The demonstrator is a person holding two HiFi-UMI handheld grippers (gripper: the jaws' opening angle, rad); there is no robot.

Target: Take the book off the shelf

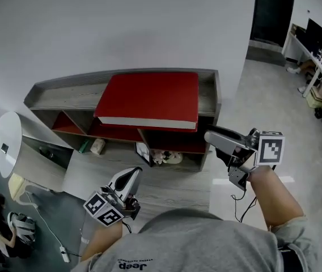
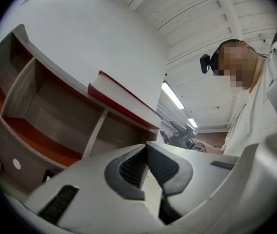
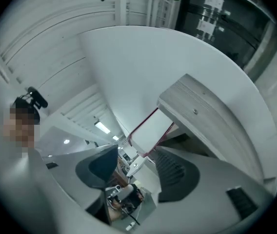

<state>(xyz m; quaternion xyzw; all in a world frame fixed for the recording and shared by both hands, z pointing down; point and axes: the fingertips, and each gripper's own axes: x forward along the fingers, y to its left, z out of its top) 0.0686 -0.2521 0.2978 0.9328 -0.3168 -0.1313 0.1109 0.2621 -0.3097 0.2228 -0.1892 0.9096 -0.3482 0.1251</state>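
Observation:
A large red book (image 1: 149, 98) lies flat on top of the low grey shelf unit (image 1: 59, 92), its white page edge facing me. My right gripper (image 1: 209, 136) hovers level at the shelf's right front corner, jaws open with nothing between them. In the right gripper view the book (image 3: 150, 130) shows beyond the gap of the right gripper (image 3: 136, 152), under the shelf top (image 3: 202, 111). My left gripper (image 1: 131, 175) is lower, in front of the shelf and apart from it. It looks shut and empty in the left gripper view (image 2: 146, 147), where the book (image 2: 124, 99) overhangs the shelf (image 2: 41, 106).
Small items (image 1: 98, 146) sit in the shelf's lower red-lined compartments. A round white table (image 1: 5, 143) stands at the left, with a cable (image 1: 53, 237) on the floor below it. A dark doorway (image 1: 271, 10) and desks (image 1: 320, 50) are at the far right.

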